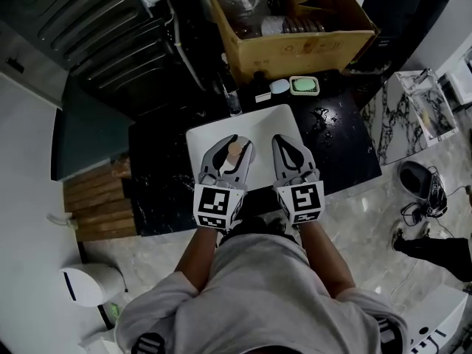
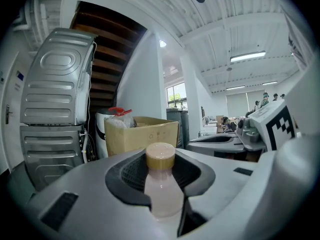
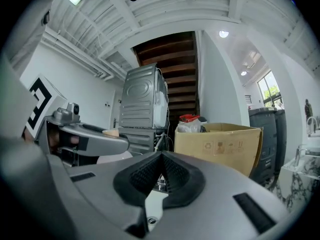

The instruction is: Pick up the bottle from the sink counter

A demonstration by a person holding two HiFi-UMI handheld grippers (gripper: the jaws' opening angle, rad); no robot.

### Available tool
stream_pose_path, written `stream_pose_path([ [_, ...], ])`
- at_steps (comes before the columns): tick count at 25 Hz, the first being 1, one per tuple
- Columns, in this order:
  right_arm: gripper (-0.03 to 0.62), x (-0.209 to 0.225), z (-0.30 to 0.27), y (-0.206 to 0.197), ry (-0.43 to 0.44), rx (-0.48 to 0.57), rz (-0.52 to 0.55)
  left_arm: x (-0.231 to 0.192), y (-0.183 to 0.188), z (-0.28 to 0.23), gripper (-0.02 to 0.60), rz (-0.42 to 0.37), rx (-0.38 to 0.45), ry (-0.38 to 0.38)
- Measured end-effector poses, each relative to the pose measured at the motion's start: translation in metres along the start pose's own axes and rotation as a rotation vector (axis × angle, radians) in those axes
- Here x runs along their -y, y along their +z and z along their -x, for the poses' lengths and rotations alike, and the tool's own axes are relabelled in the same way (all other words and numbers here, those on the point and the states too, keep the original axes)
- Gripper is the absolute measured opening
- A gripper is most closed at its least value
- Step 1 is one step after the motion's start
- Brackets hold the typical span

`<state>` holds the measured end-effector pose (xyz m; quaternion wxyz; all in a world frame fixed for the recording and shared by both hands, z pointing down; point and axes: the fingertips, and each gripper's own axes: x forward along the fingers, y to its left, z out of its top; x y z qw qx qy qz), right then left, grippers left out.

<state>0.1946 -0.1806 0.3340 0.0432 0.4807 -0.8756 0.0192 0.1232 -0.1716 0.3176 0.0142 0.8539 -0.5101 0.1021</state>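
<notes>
A small pale bottle [image 2: 162,191] with a tan cap [image 2: 160,155] stands upright between the black pads of my left gripper [image 2: 161,179], which is shut on its neck and shoulder. In the head view the bottle's cap [image 1: 234,150] shows between the left gripper's [image 1: 234,143] fingers, held over the white sink [image 1: 258,124]. My right gripper [image 1: 284,141] hovers beside it over the same sink. Its pads meet at the tips [image 3: 161,156] with nothing between them. The right gripper view also catches the left gripper [image 3: 90,140] and the bottle's cap [image 3: 111,132] at its left.
A black counter [image 1: 158,190] surrounds the sink, with a faucet [image 1: 231,94] and a green soap dish [image 1: 304,85] behind it. An open cardboard box [image 1: 295,28] stands at the back. Dark appliances [image 1: 96,28] are at back left, a marble-topped stand [image 1: 413,116] at right.
</notes>
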Motion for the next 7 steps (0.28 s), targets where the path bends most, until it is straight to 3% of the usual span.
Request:
stream_pose_path([
  [7,0.009,-0.0018,0.0020,-0.0028,0.015,-0.013,0.017,-0.0007,-0.0034,0.0022,0.132,0.015,0.005,0.008],
])
